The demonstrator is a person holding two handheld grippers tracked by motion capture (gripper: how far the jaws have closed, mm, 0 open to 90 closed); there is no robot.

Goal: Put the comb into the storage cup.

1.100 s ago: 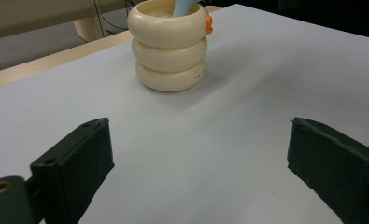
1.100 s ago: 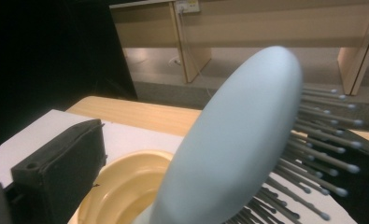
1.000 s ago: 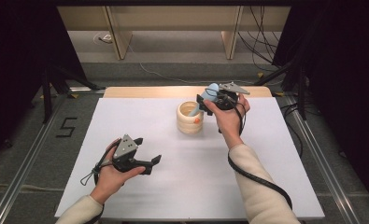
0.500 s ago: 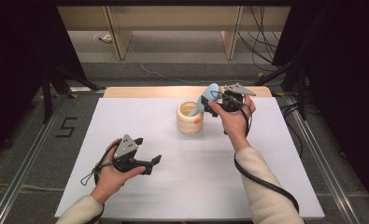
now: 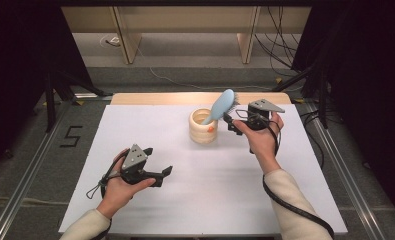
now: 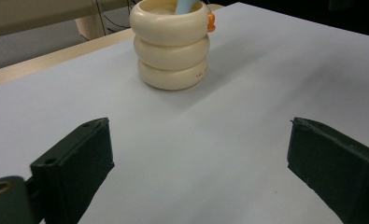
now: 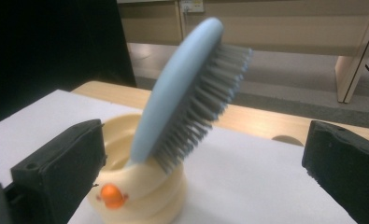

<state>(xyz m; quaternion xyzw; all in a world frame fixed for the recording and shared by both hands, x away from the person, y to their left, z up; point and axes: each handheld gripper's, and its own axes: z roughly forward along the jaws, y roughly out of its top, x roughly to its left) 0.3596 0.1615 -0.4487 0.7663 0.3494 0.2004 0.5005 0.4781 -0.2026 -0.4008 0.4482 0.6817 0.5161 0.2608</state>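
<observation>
Hairbrush [image 7: 187,93] stands handle-down in the cream ringed cup [image 5: 203,128], leaning on its rim, and with the right tongs [image 5: 231,123] spread just beside it, the person should back away level, left tongs [image 5: 161,175] also spread.

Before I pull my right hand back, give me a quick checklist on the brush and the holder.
1. Blue hairbrush handle inside the cream ringed holder: ok, handle down, head leaning out over the rim.
2. Right gripper let go of the brush: ok, jaws spread, nothing between them.
3. Holder upright on the white table: ok.
4. Brush will stay put once the hand leaves: cannot tell, it leans steeply.
5. Left gripper clear of the holder: ok, open, low and well apart.
</observation>
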